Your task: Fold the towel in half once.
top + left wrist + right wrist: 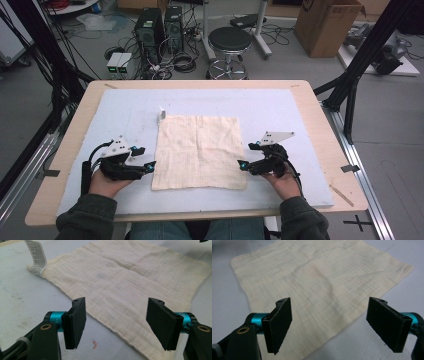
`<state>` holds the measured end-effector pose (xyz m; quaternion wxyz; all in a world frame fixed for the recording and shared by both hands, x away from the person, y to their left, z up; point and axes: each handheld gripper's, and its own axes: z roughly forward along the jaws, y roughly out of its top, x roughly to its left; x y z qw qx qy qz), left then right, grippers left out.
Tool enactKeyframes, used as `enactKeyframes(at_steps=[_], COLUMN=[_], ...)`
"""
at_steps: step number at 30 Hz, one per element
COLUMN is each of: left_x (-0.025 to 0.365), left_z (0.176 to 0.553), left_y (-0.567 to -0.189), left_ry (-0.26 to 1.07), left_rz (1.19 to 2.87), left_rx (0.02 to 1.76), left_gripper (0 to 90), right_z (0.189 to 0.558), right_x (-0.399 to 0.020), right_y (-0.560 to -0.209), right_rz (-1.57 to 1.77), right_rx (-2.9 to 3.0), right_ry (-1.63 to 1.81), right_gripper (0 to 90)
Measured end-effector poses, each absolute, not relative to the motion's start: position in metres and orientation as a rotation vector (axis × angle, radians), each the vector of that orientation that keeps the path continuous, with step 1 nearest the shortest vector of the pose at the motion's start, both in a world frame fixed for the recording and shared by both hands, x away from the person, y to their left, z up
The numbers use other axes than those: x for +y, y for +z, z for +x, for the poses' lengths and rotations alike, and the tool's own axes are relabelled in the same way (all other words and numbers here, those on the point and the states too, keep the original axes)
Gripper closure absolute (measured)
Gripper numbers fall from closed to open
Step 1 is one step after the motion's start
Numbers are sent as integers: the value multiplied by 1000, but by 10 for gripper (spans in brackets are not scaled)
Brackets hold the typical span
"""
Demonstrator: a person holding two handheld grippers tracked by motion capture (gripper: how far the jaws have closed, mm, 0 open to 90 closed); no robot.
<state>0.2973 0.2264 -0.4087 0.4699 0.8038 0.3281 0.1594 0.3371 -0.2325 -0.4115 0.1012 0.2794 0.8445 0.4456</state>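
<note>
You have the cloth [199, 151] flat on the mat [280, 105] at the table's [320, 120] middle — left gripper [144, 159] beside its left edge, right gripper [248, 155] beside its right.

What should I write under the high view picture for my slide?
Two hands rest open grippers, left gripper and right gripper, beside a flat cream cloth on a white table mat.

Square cream gauze cloth [199, 151], creased, lies spread flat between left gripper [145, 159] and right gripper [247, 156], just beside both; white care label [161, 115] stands up at its far-left corner.
</note>
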Motion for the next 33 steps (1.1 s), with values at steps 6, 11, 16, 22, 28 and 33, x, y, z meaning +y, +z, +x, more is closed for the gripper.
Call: enactKeyframes(at_steps=[6, 11, 16, 22, 28, 33], left_x=[226, 227, 225, 225, 224, 218], left_z=[298, 299, 303, 309, 321, 334], left_y=[-409, -410, -411, -405, -396, -390], left_ry=[396, 392, 374, 337, 347, 345], left_rz=[1977, 1977, 1976, 1971, 1957, 1966], left_rx=[810, 821, 825, 830, 827, 808], left_gripper=[330, 333, 337, 372, 387, 413], right_z=[336, 337, 338, 345, 357, 375], right_x=[-234, -235, -236, -238, -233, -228], right_y=[-416, -417, -417, -411, -399, -391], right_rz=[829, 836, 848, 862, 841, 853], right_rx=[2482, 2485, 2480, 2490, 2510, 2525], right_ry=[1313, 1312, 1314, 1308, 1293, 1284], right_gripper=[189, 181, 180, 180, 180, 179])
